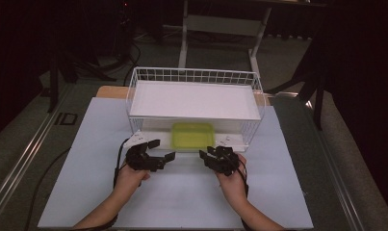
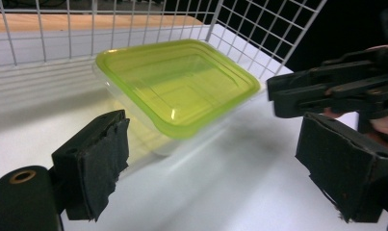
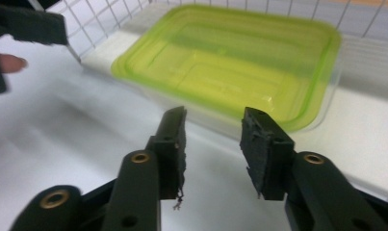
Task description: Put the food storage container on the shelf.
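**High view: green-lidded container at basket mouth, both tongs empty**

The clear food container with a green lid (image 1: 192, 135) sits on the lower shelf of the white wire basket (image 1: 134, 103) on the tabletop (image 1: 85, 192). Left tongs (image 1: 163, 150) stand wide apart, holding nothing. Right tongs (image 1: 204, 153) stand partly apart, empty, just before the container.

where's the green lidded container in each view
High view: the clear plastic container with the translucent green lid sits centre, under the white wire rack's shelf.
Left gripper view: upper centre.
Right gripper view: upper centre-right.
Shared landmark: white wire grid beside it.
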A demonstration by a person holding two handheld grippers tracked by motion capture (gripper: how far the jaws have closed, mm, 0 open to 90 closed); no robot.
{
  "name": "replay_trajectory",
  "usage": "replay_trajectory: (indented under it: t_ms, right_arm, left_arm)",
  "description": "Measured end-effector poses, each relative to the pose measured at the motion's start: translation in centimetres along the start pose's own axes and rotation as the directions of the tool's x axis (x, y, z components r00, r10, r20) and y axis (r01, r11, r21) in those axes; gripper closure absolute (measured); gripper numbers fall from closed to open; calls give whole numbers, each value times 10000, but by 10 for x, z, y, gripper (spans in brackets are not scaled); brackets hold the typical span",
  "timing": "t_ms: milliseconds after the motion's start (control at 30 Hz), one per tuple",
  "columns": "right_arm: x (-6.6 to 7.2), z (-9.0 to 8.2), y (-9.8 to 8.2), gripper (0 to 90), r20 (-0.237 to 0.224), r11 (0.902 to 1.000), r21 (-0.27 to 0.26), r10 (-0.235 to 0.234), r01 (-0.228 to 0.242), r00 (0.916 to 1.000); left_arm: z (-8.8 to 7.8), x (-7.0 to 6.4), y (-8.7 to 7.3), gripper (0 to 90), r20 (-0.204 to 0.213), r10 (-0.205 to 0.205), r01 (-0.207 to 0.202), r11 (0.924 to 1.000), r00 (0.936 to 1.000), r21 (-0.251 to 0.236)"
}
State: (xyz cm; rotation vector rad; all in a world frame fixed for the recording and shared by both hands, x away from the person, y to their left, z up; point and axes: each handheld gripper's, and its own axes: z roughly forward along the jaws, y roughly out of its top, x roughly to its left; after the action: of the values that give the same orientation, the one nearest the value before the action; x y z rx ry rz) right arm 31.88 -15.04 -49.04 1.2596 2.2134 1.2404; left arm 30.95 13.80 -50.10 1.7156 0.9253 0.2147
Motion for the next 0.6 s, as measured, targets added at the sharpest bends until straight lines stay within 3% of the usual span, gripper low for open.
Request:
replay_trajectory:
  t_ms: [233,300,433,600]
  right_arm:
    - [7,9,-11,828,-291,9984,501,-263,277,9992]
    - [8,13,-12,891,-349,9970,683,-337,360,9988]
    - [12,20,-12,900,-205,9951,818,-548,563,9983]
    - [14,28,-10,900,-164,9937,935,-603,616,9980]
  left_arm:
    - [-9,-11,-19,88,546,21,-30,9999,9985,164]
    - [-8,-13,-22,83,516,162,-180,9992,9985,346]
    - [-6,-12,-24,82,432,44,-58,9994,9991,328]
    - [-5,-13,-25,82,304,329,-339,9989,9990,325]
